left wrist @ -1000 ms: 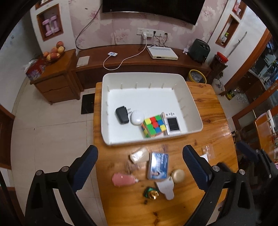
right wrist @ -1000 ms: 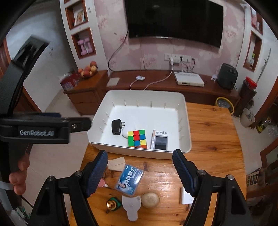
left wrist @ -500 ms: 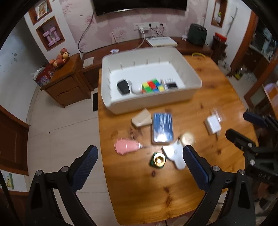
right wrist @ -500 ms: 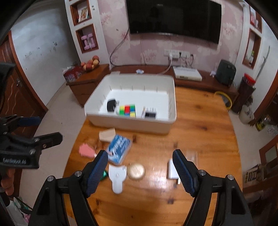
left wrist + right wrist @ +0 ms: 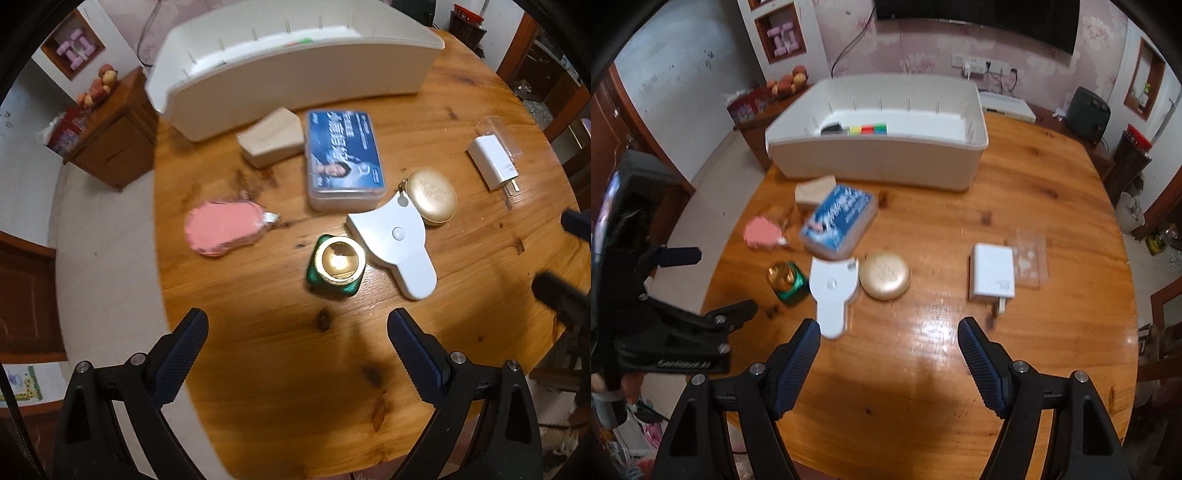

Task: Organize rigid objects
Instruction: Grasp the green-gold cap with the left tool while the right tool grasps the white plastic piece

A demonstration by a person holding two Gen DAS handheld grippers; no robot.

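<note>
Loose items lie on the round wooden table [image 5: 280,369]: a green jar with a gold lid [image 5: 335,266] [image 5: 786,279], a white tape-measure-shaped device [image 5: 397,243] [image 5: 833,291], a gold compact [image 5: 431,195] [image 5: 885,276], a blue-labelled box [image 5: 343,157] [image 5: 840,219], a tan box [image 5: 271,136] [image 5: 814,189], a pink object [image 5: 221,227] [image 5: 762,232] and a white charger [image 5: 493,162] [image 5: 991,275]. My left gripper [image 5: 297,347] is open and empty, just short of the green jar. My right gripper [image 5: 888,349] is open and empty, in front of the compact.
A white bin [image 5: 295,70] [image 5: 879,155] at the table's far side holds a colour cube [image 5: 868,129] and a black adapter [image 5: 831,128]. A clear plastic bag [image 5: 1028,258] lies beside the charger. The left gripper's body shows in the right wrist view [image 5: 672,332].
Both grippers have pulled back from above the bin and dropped low toward the table's near side. The loose items now lie close ahead. Both stayed open.
</note>
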